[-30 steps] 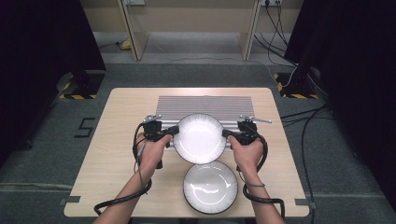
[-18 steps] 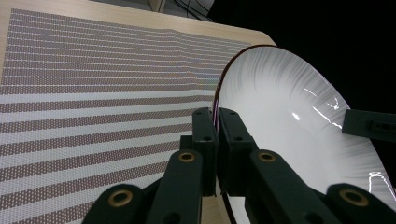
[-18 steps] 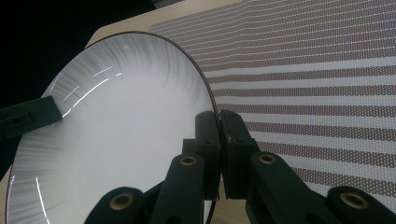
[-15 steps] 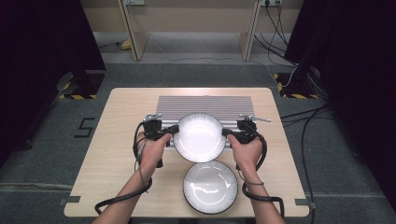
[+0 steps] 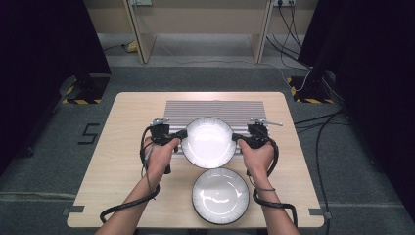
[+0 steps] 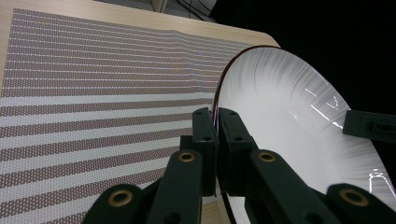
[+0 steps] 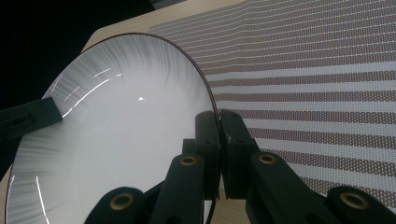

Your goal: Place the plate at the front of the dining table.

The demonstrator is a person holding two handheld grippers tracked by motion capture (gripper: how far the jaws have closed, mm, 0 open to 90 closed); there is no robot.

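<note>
White plates, one held by its rim over the striped mat.

Nearest the person a second white plate [image 5: 220,196] lies flat on the wooden worktop [image 5: 127,117]. Beyond it, the left gripper [image 5: 182,135] and right gripper [image 5: 236,139] each clamp an opposite edge of the held plate [image 5: 209,142], above the near edge of the striped mat [image 5: 215,107].

In the left gripper view, the held plate [image 6: 280,121] is cut off by the lower edge, and its rim is hidden where it is pinched by the left tongs [image 6: 217,122]. In the high view, part of the striped mat [image 5: 215,108] is covered by that plate. The forearms are cut off at the bottom edge.
</note>
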